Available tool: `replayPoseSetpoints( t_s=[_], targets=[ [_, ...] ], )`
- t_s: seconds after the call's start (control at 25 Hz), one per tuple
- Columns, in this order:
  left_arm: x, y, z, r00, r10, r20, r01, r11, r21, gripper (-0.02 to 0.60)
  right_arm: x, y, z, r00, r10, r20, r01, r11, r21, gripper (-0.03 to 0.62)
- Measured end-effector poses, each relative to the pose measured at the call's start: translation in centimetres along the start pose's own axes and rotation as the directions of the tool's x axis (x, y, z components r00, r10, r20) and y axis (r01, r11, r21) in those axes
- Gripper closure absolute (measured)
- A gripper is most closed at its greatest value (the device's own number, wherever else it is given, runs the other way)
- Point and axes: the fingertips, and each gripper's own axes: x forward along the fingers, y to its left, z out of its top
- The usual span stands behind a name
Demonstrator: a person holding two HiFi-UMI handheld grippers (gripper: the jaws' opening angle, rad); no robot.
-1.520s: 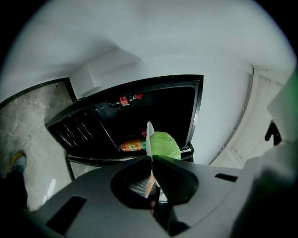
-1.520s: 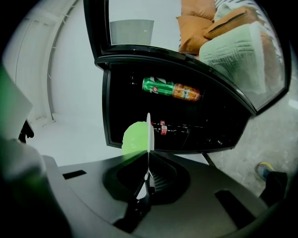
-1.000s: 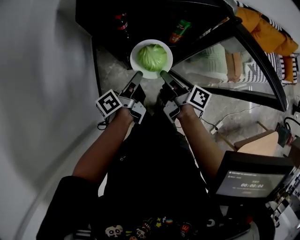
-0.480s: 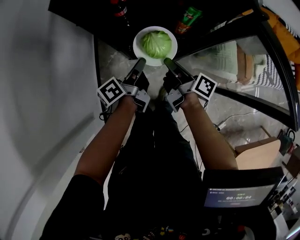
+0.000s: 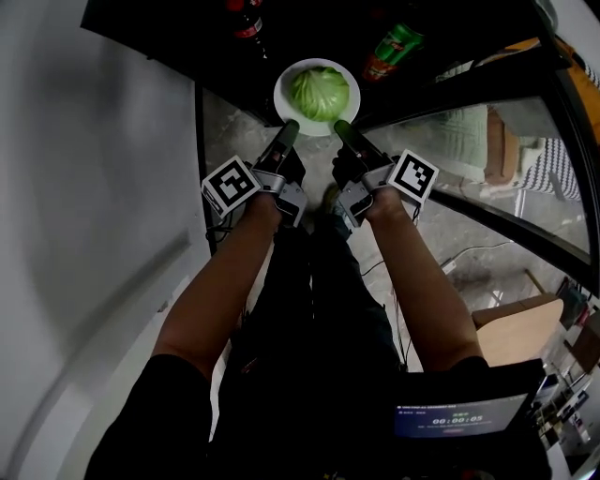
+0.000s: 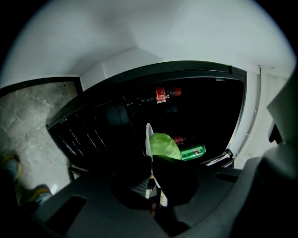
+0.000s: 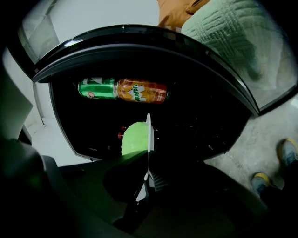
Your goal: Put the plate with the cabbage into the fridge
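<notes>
- while both grippers grip it, a white plate (image 5: 284, 89) carrying a pale green cabbage (image 5: 320, 93) sits at the open front of a black fridge (image 5: 159, 28).
- seen from the head view, the plate's far edge lies over the fridge's dark inside, and its near edge lies over the grey stone floor (image 5: 234, 131) in front of the fridge.
- the left gripper (image 5: 289, 127) has its jaws closed on the plate's near rim, on the side toward the fridge's left wall; its own view shows the thin white rim pinched between them.
- the right gripper (image 5: 341, 127) has its jaws closed on the same near rim, just beside the left one, on the side toward the fridge's door.
- inside the fridge, a bottle with a red label (image 5: 246, 21) lies toward the left and a green can (image 5: 394, 45) toward the right.
- an orange can (image 7: 142, 91) lies end to end with the green can, touching it.
- the fridge's glass door (image 5: 487, 131) stands swung open at the fridge's right.
</notes>
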Motion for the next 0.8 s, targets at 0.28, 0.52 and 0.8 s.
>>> replayPoseSetpoints(
  t_s=[0.28, 0.52, 0.8],
  targets=[
    [0.5, 0.36, 0.28, 1.0, 0.008, 0.014, -0.008, 1.0, 0.0, 0.569, 0.33, -0.48, 0.32, 1.0, 0.001, 0.005, -0.001, 1.0, 0.009, 0.579],
    [0.32, 0.29, 0.31, 1.0, -0.005, 0.013, 0.005, 1.0, -0.007, 0.569, 0.3, -0.27, 0.13, 1.0, 0.001, 0.022, -0.001, 1.0, 0.003, 0.579],
    [0.3, 0.36, 0.35, 1.0, -0.013, 0.017, 0.013, 1.0, -0.006, 0.569, 0.34, -0.39, 0.08, 1.0, -0.002, 0.025, 0.002, 1.0, 0.001, 0.579]
  ],
)
